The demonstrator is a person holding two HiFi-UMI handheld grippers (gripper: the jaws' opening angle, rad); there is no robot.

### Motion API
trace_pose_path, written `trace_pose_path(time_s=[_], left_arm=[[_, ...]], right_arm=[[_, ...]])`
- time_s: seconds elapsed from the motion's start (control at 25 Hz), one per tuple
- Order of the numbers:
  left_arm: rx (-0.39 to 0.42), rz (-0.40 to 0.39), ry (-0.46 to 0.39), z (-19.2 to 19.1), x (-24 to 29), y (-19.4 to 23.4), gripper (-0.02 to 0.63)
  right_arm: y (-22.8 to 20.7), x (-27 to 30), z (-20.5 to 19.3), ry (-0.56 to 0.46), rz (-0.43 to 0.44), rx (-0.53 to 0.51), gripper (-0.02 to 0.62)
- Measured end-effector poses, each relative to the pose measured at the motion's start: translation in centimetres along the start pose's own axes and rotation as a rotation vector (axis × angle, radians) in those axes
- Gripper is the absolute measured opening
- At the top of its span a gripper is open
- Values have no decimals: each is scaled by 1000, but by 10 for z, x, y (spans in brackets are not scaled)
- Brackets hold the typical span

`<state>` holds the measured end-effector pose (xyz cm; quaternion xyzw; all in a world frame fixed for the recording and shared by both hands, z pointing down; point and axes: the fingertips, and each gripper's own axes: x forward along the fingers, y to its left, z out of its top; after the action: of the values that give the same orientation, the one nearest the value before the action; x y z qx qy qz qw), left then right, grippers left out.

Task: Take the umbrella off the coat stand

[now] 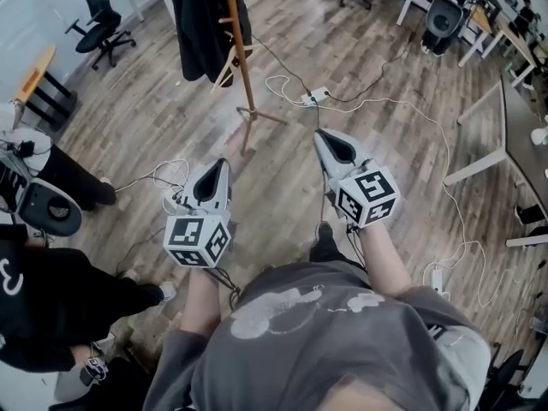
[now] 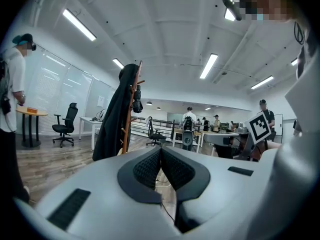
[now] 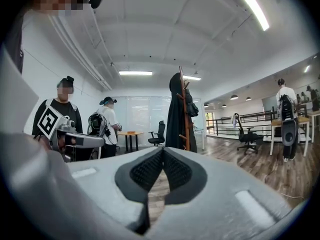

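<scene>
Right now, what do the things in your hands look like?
Both the left gripper and right gripper are pale grey shells tapering to a tip, with black ribbed pads inside the jaws. Each carries a cube of black-and-white square markers. The shirt is grey.

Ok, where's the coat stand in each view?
Head view: coat stand at top, left of centre.
Left gripper view: left of centre.
Right gripper view: just right of centre.
Shared landmark: the dark coat hanging on it.

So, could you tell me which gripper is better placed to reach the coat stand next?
Left, marginally: the left gripper sits nearer the coat stand than the right gripper; both are shut and short of it.
</scene>
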<state>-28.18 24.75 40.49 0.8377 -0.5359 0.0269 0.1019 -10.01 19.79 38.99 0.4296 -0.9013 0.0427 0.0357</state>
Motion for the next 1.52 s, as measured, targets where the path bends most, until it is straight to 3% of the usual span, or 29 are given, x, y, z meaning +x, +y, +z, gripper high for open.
trace_pose_path(time_s=[0.36,0.8,1.2,1.52], left_arm=[[47,41,-11,23,116,-54,6],[29,106,-40,45,220,-103,6],[29,134,-19,46,261,-123,6],[-12,109,2,44,311,-103,6]], right_arm=[[-119,24,11,-10,91,13,-2],[-233,19,18,-12,164,11,-2],[-272,25,5,9,218,53,-2],[-310,49,-6,45,174,72,-2]])
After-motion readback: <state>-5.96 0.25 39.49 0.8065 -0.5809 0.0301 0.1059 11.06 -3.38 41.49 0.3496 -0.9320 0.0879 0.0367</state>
